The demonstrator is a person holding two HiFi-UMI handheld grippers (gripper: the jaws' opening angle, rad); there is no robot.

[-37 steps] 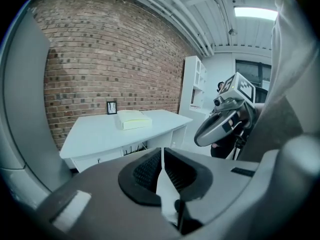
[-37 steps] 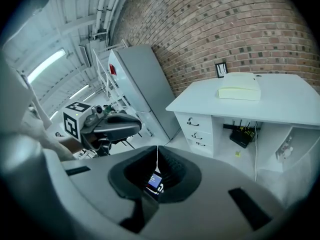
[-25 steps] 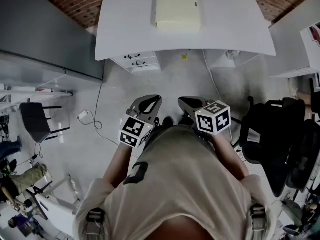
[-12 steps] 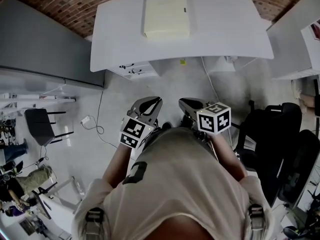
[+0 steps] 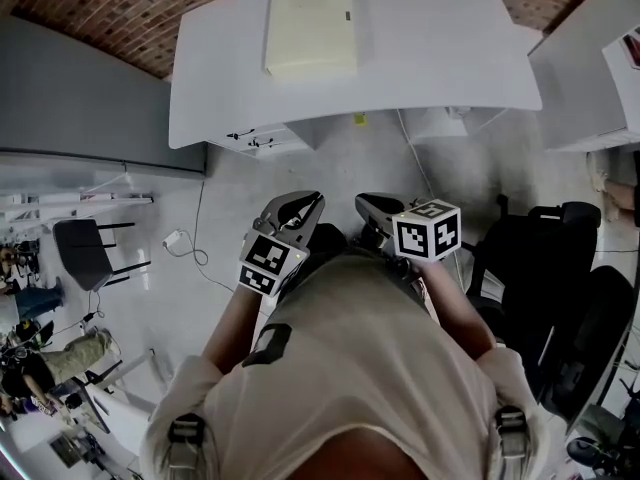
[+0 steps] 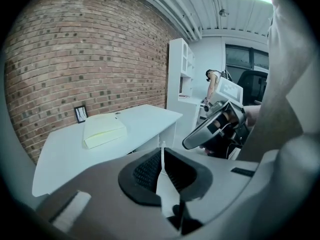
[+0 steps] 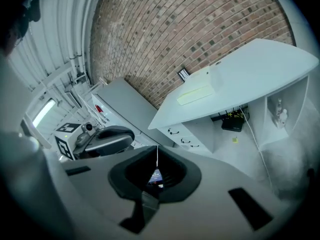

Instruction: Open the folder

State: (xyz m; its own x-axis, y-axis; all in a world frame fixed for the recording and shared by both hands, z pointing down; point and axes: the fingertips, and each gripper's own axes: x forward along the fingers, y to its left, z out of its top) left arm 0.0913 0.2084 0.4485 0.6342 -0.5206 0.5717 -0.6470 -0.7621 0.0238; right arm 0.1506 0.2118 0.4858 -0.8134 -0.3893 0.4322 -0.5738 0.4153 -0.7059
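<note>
The folder (image 5: 312, 30) lies shut and flat on the white bench (image 5: 440, 58), toward the back-left part near the brick wall. A small framed picture (image 6: 80, 114) stands just behind it. The folder is well apart from both claws. The left claw (image 5: 310, 201) has its jaws together with nothing between them. The right claw (image 5: 364, 204) is likewise closed and empty. Both are held close in front of your body, over the floor. The step in hand appears to be the approach. Bring both claws up to the bench edge and part the jaws before you reach the folder. Which edge is the free one cannot be told from here, so confirm it on arrival. A small dark mark near one long edge may be a fastening. Take only the top cover at that free edge. Steady the lower cover near the spine with the other claw, so that the folder does not slide on the smooth bench top. As a container, the closed folder shows nothing of its contents. The drawers (image 5: 250, 138) under the bench are shut, their contents unseen. The open bay beside them holds a dark box (image 7: 232, 122) with cables.
</note>
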